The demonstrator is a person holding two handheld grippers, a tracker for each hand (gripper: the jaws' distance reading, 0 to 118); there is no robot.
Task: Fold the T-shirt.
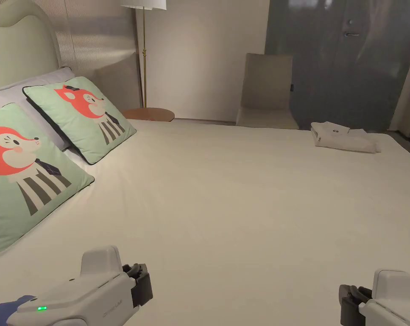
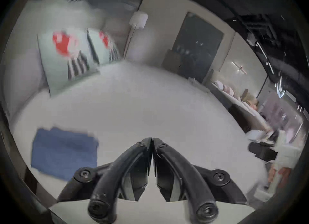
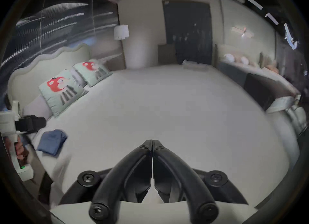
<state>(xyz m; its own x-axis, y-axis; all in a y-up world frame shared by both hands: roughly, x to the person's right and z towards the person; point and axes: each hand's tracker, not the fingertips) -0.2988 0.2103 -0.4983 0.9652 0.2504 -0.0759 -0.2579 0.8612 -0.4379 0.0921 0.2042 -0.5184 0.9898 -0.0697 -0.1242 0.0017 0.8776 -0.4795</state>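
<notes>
On the far right part of the bed (image 1: pixel 225 195), close to its far edge, a white T-shirt (image 1: pixel 344 136) lies already folded into a flat packet. It is well apart from both grippers, which are held low at the near edge of the bed. The left gripper (image 1: pixel 142 282) is at the bottom left of the head view and the right gripper (image 1: pixel 348 301) at the bottom right, with a wide bare stretch of sheet between them and the white T-shirt.

Seen from its own camera, the left gripper (image 2: pixel 152 140) has its two jaws pressed together at the tips, and nothing is between them. The right gripper (image 3: pixel 152 141) is the same in its own camera: jaws closed tip to tip, holding nothing. Both hang above the sheet; I cannot tell if they touch it.

A folded blue garment (image 3: pixel 51 141) lies near the near left corner of the bed, just beside the left gripper and to its left. In the left gripper view it is blurred.

Two green cushions (image 1: pixel 79 114) with an orange animal picture lean against the headboard (image 1: pixel 17 46) on the left side. The middle of the bed is flat and free. Behind the far edge stand a floor lamp (image 1: pixel 143 51), a small round table (image 1: pixel 151 113), a beige chair (image 1: pixel 267 91) and a dark door (image 1: pixel 348 55).
</notes>
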